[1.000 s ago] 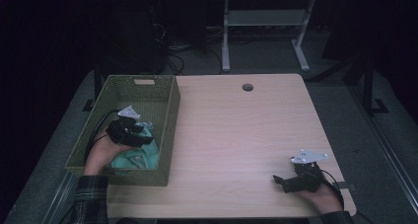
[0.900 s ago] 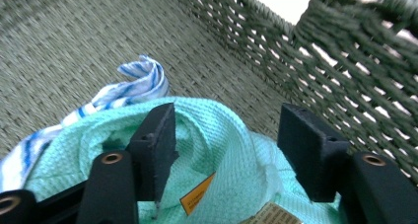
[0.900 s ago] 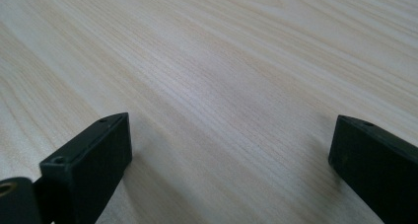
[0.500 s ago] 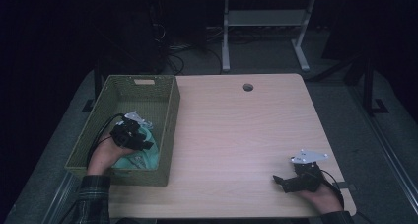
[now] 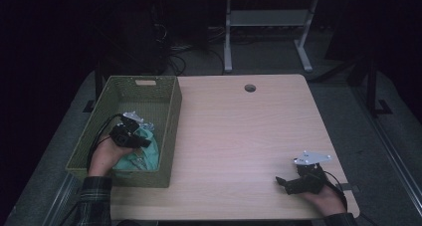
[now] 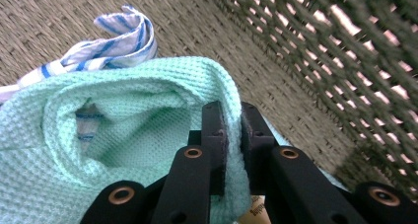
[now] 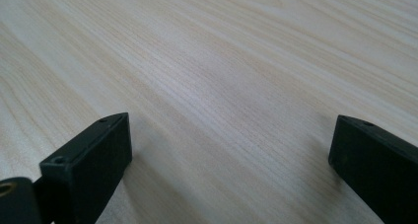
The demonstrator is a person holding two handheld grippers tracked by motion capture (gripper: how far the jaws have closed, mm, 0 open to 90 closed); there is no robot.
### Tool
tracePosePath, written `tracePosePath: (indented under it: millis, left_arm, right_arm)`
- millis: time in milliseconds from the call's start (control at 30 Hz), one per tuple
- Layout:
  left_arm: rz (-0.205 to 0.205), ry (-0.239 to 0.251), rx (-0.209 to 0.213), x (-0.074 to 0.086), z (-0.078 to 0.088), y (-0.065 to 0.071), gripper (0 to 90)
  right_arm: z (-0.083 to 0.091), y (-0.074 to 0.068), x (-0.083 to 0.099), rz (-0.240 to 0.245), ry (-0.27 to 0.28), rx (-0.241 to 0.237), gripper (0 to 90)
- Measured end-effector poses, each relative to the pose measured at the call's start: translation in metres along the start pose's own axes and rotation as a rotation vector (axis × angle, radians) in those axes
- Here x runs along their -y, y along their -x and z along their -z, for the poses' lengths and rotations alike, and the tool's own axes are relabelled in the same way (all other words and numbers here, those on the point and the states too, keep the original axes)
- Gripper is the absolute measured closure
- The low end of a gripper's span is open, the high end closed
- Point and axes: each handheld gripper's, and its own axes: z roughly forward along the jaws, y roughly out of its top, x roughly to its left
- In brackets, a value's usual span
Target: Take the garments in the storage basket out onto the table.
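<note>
Mint-green cloth pinched in the basket, lower left of the high view.

Left gripper (image 6: 230, 135) just closing, now clamped on a fold of the mint-green waffle cloth (image 6: 123, 115), inside the green woven basket (image 5: 171, 131) at the table's left edge; blue-striped white cloth (image 6: 111, 46) lying just behind, touching it, upper left of the left gripper view. Right gripper (image 7: 229, 150) wide open, nothing between the jaws, resting low on the bare wooden table (image 5: 239, 136) at lower right of the high view, well apart from the basket.
</note>
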Motion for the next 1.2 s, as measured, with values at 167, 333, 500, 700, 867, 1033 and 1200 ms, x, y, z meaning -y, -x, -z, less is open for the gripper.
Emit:
tracePosePath:
  millis: [167,333,500,700,867,1033,1200]
  left_arm:
    - [-0.005,0.035,0.001,-0.001,0.004,0.001,83.0]
    - [-0.001,0.079,0.006,-0.003,0.011,0.002,83.2]
    - [-0.014,0.123,-0.001,-0.007,0.020,0.005,83.1]
    - [-0.005,0.190,0.011,-0.009,0.033,0.006,83.2]
    - [-0.002,0.248,0.031,-0.011,0.043,0.006,83.1]
    - [-0.009,0.274,0.029,-0.016,0.052,0.007,83.1]
    - [-0.019,0.308,0.029,-0.022,0.063,0.008,83.1]
  right_arm:
    - [0.000,0.000,0.000,0.001,0.001,0.000,2.2]
    - [0.000,0.000,0.000,0.000,0.000,0.000,2.2]
    - [0.000,0.000,0.000,-0.001,-0.001,0.001,2.2]
    - [0.000,0.000,0.000,0.000,0.000,0.001,2.2]
    - [0.000,0.000,0.000,0.001,0.000,0.000,2.2]
    - [0.000,0.000,0.000,0.002,0.001,0.000,2.3]
    - [0.000,0.000,0.000,0.002,0.001,0.000,2.2]
